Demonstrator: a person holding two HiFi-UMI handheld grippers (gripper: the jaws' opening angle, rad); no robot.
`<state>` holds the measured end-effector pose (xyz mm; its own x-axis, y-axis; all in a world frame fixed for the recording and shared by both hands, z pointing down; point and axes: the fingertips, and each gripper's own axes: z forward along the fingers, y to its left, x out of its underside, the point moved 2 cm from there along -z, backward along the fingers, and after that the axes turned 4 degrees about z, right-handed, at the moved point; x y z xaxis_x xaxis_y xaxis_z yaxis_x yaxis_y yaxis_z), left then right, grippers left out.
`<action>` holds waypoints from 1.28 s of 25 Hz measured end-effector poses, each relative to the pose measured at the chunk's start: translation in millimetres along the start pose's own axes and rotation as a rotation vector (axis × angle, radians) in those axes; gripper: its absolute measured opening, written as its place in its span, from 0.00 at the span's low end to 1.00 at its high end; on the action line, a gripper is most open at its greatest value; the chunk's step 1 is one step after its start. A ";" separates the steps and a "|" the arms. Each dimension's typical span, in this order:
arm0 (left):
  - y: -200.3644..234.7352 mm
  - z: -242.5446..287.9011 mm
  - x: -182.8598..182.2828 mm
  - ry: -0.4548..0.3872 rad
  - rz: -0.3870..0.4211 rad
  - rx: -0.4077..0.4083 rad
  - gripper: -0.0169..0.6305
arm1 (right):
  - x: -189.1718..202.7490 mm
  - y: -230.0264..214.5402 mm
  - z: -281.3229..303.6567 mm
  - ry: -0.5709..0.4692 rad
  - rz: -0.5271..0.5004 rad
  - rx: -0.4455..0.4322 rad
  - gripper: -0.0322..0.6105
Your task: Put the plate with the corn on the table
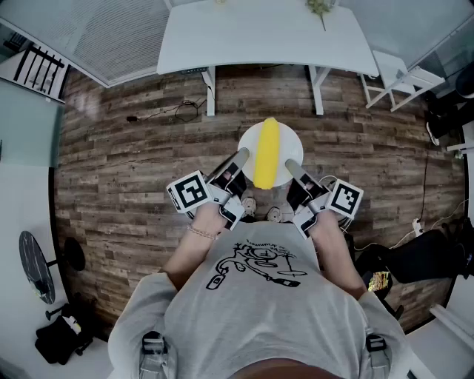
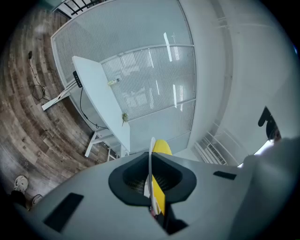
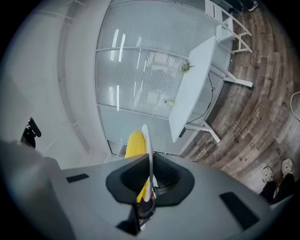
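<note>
A white round plate hangs in the air over the wooden floor, with a yellow corn cob lying along its middle. My left gripper is shut on the plate's left rim and my right gripper is shut on its right rim. In the left gripper view the plate's rim runs edge-on between the closed jaws with the corn behind it. The right gripper view likewise has the rim edge-on and the corn beside it. The white table stands ahead, beyond the plate.
A small plant sits on the table's far right part. A white chair stands to the table's right. Cables lie on the floor at the left. A black fan and a dark bag are at the lower left.
</note>
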<state>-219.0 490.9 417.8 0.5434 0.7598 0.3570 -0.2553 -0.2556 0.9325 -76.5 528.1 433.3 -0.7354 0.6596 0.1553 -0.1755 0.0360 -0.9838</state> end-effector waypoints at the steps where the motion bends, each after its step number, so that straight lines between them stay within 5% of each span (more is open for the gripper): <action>1: -0.7 -0.3 -0.3 -0.001 0.000 0.002 0.07 | 0.4 0.5 0.4 0.000 0.001 -0.002 0.09; 14: 7.1 -3.9 -4.6 -0.001 0.001 0.009 0.07 | 5.0 -3.8 6.9 -0.013 0.016 -0.001 0.10; 21: 34.4 -30.5 -60.0 0.019 -0.011 0.003 0.07 | 27.2 4.9 68.2 -0.025 0.015 0.009 0.10; 32: 41.4 -5.4 -76.1 0.023 -0.009 0.011 0.07 | 3.7 -1.6 83.7 -0.031 0.024 0.005 0.10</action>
<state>-275.3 425.7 429.0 0.5272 0.7755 0.3472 -0.2414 -0.2551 0.9363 -133.7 467.7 442.9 -0.7591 0.6369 0.1343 -0.1609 0.0163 -0.9868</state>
